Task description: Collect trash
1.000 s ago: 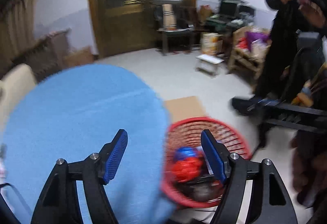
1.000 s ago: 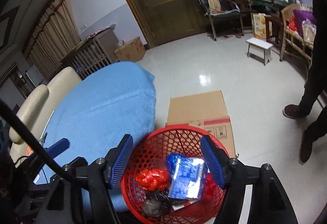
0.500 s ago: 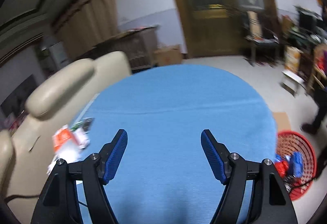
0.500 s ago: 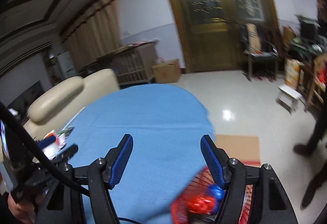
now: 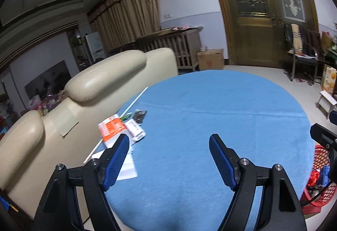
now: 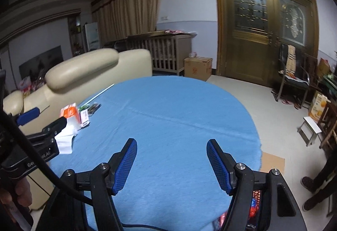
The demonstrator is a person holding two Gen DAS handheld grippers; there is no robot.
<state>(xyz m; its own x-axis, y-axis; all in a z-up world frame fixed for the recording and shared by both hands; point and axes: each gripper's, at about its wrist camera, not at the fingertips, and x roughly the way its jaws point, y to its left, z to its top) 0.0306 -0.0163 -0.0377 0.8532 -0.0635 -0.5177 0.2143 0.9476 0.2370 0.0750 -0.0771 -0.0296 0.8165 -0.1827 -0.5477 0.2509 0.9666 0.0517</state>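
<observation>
Trash lies at the left edge of the round blue table (image 5: 221, 117): an orange and white packet (image 5: 111, 126), a white carton (image 5: 135, 130), a dark crumpled wrapper (image 5: 140, 115), white paper (image 5: 127, 164) and a long white stick (image 5: 118, 123). The same pile shows in the right wrist view, with the orange packet (image 6: 70, 114) to the left. My left gripper (image 5: 168, 160) is open and empty above the table, just right of the pile. My right gripper (image 6: 171, 164) is open and empty over the table's near side. The red basket (image 5: 320, 180) with trash stands on the floor at the right.
A cream sofa (image 5: 101, 79) stands behind the table's left edge. Flat cardboard (image 6: 272, 162) lies on the floor by the basket. A white stool (image 6: 311, 130), a chair (image 6: 292, 77), a cardboard box (image 6: 198, 67) and a person's feet (image 6: 311, 183) are to the right.
Both grippers swung left from above the red basket to over the blue table. The trash pile at the left edge came into view. Both stayed open and empty.
</observation>
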